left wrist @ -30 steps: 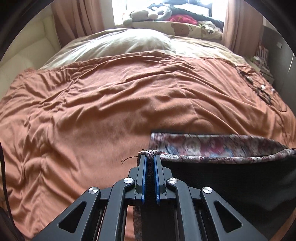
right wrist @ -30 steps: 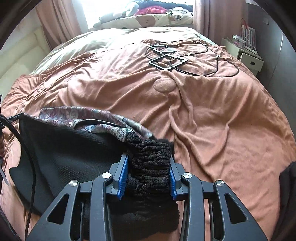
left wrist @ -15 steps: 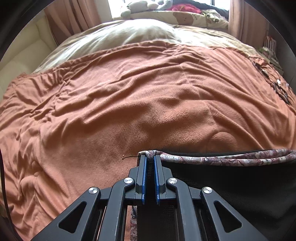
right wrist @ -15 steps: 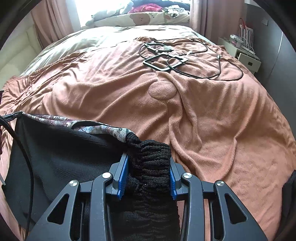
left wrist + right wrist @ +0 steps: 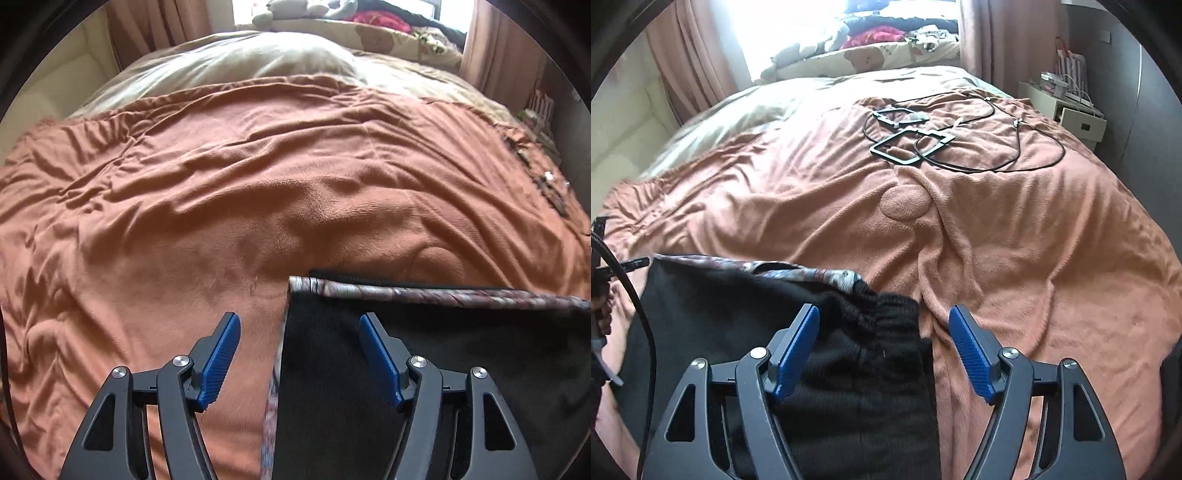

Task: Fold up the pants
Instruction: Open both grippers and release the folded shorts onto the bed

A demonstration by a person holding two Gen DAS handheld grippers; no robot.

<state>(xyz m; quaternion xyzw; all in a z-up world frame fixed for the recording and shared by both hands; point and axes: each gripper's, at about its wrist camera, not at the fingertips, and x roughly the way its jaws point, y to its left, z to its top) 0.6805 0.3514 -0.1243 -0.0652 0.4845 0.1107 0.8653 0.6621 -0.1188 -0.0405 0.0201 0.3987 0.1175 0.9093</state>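
Black pants (image 5: pixel 424 369) with a patterned lining edge lie flat on the orange blanket (image 5: pixel 221 206). In the left wrist view their top-left corner sits between the opening jaws of my left gripper (image 5: pixel 300 323), which touch nothing. In the right wrist view the pants (image 5: pixel 738 317) spread left, and their ribbed elastic waistband (image 5: pixel 882 314) lies bunched under my right gripper (image 5: pixel 884 318). Its jaws are opening too, and the blue pads stand clear of the fabric.
Black cables and square frames (image 5: pixel 912 142) lie on the blanket (image 5: pixel 1015 240) further up the bed. A cream duvet (image 5: pixel 258 62) and soft toys lie at the head. A white bedside cabinet (image 5: pixel 1071 110) stands at the right. A black cable (image 5: pixel 635 295) hangs at the left.
Both grippers have let go: the left released the pants' corner, the right released the waistband. The pants now lie flat on the blanket, and both grippers sank slightly toward it.
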